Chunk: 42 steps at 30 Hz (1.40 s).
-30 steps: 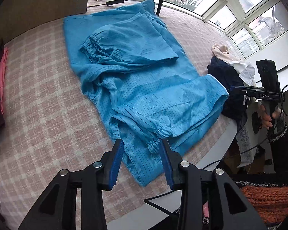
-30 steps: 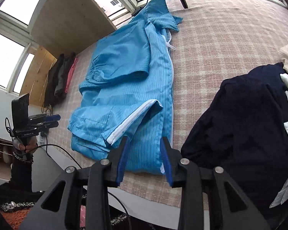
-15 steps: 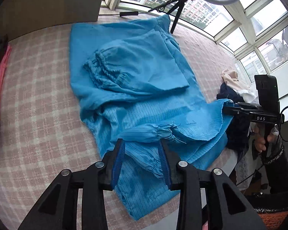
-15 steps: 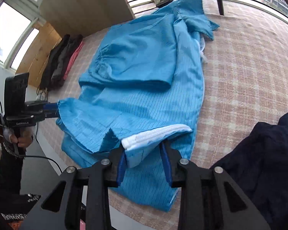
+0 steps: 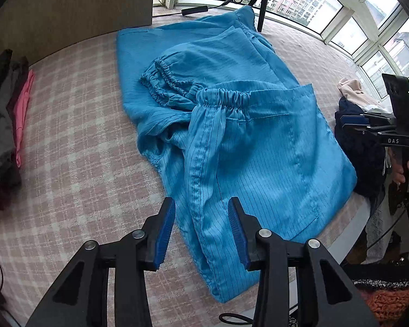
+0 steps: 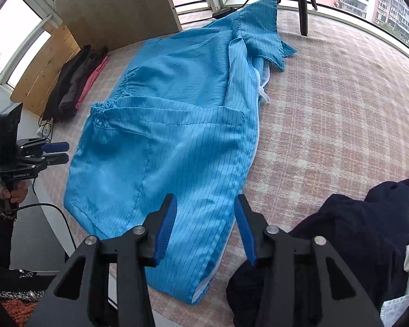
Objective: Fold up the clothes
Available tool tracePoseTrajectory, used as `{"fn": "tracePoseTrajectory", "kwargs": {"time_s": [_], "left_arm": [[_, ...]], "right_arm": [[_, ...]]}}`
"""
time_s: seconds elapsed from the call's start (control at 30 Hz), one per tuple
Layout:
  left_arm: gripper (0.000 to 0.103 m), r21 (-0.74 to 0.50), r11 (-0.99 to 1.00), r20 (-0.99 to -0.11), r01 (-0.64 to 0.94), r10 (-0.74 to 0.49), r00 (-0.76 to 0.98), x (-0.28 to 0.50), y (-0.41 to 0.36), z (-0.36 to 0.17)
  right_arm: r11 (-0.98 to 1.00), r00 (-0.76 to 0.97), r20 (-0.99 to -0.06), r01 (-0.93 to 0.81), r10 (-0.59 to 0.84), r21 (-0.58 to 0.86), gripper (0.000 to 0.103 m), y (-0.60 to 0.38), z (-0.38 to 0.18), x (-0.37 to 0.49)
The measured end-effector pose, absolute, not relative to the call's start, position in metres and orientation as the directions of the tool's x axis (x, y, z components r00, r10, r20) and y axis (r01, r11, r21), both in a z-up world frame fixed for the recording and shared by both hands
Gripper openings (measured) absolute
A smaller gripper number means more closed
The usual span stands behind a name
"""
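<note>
A blue pinstriped garment point(image 5: 259, 158) lies folded on the pink checked bed cover point(image 5: 68, 150). Its lower half is laid up over the elastic-cuffed sleeves point(image 5: 174, 84). My left gripper point(image 5: 201, 231) hangs open over the near left corner of the fold, with a seamed strip of fabric running beneath its fingers. My right gripper point(image 6: 204, 227) is open above the near right part of the garment point(image 6: 177, 141), whose collar point(image 6: 261, 30) points to the far side. Each gripper shows from the side in the other view: right gripper point(image 5: 368, 125), left gripper point(image 6: 49, 152).
A heap of navy clothes point(image 6: 354, 231) with white and cream pieces point(image 5: 351, 90) lies right of the garment. Folded dark and pink clothes point(image 5: 13, 114) are stacked at the far left. A tripod point(image 6: 302, 5) stands at the far edge. The bed's near edge is just below the grippers.
The garment's lower half was lifted by its hem and carried up over the sleeves. It now lies flat, and neither gripper has fabric raised between its fingers.
</note>
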<state>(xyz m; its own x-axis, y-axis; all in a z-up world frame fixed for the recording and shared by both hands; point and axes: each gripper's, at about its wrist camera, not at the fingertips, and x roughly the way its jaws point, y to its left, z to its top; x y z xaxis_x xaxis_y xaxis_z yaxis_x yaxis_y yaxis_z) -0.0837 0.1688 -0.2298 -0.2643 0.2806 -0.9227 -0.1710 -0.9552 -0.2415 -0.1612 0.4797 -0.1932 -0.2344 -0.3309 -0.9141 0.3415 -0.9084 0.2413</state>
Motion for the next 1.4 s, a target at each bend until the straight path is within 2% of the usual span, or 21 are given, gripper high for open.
{"fn": "tracePoseTrajectory", "kwargs": {"time_s": [0.07,0.13,0.23,0.4,0.5,0.7,0.77,0.9,1.0,1.07,1.3,1.4], "left_arm": [[0.042,-0.237,-0.959,-0.931,-0.156,0.27,-0.246,-0.084,0.17,-0.245],[0.042,-0.177,-0.974,-0.958,-0.141,0.203,-0.205,-0.086,0.17,-0.265],[0.04,-0.181,-0.979,-0.968,-0.094,0.194,-0.157,-0.084,0.16,-0.276],[0.04,-0.204,-0.963,-0.917,-0.174,0.25,-0.312,-0.095,0.167,-0.22],[0.04,-0.213,-0.943,-0.892,-0.257,0.295,-0.342,-0.118,0.188,-0.21],[0.042,-0.174,-0.963,-0.95,-0.204,0.218,-0.223,-0.162,0.195,-0.272],[0.042,-0.164,-0.96,-0.943,-0.227,0.22,-0.251,-0.156,0.194,-0.264],[0.041,-0.185,-0.956,-0.936,-0.227,0.241,-0.255,-0.109,0.177,-0.239],[0.048,-0.2,-0.953,-0.931,-0.226,0.257,-0.259,-0.073,0.165,-0.221],[0.048,-0.211,-0.951,-0.927,-0.225,0.268,-0.261,-0.05,0.156,-0.209],[0.046,-0.282,-0.95,-0.91,-0.134,0.31,-0.276,-0.034,0.157,-0.232],[0.046,-0.305,-0.947,-0.902,-0.102,0.321,-0.287,-0.031,0.16,-0.243]], "right_arm": [[-0.896,-0.198,-0.92,0.368,-0.338,0.25,0.048,0.472,-0.206,-0.158],[-0.886,-0.159,-0.928,0.387,-0.338,0.256,0.048,0.463,-0.222,-0.152],[-0.891,-0.113,-0.974,0.435,-0.195,0.128,0.048,0.452,-0.243,-0.144],[-0.881,-0.265,-0.931,0.462,-0.249,0.104,0.047,0.446,-0.2,-0.152],[-0.881,-0.335,-0.901,0.464,-0.274,0.095,0.047,0.437,-0.185,-0.168],[-0.913,-0.254,-0.949,0.4,-0.188,0.074,0.046,0.432,-0.237,-0.205],[-0.919,-0.247,-0.949,0.382,-0.197,0.091,0.044,0.438,-0.237,-0.204],[-0.919,-0.285,-0.924,0.368,-0.256,0.141,0.046,0.464,-0.203,-0.177],[-0.918,-0.299,-0.91,0.357,-0.287,0.172,0.046,0.488,-0.184,-0.138],[-0.923,-0.295,-0.906,0.327,-0.302,0.202,0.048,0.5,-0.183,-0.112],[-0.927,-0.298,-0.884,0.218,-0.361,0.306,0.048,0.507,-0.209,-0.07],[-0.933,-0.278,-0.9,0.231,-0.337,0.277,0.048,0.492,-0.223,-0.075]]}}
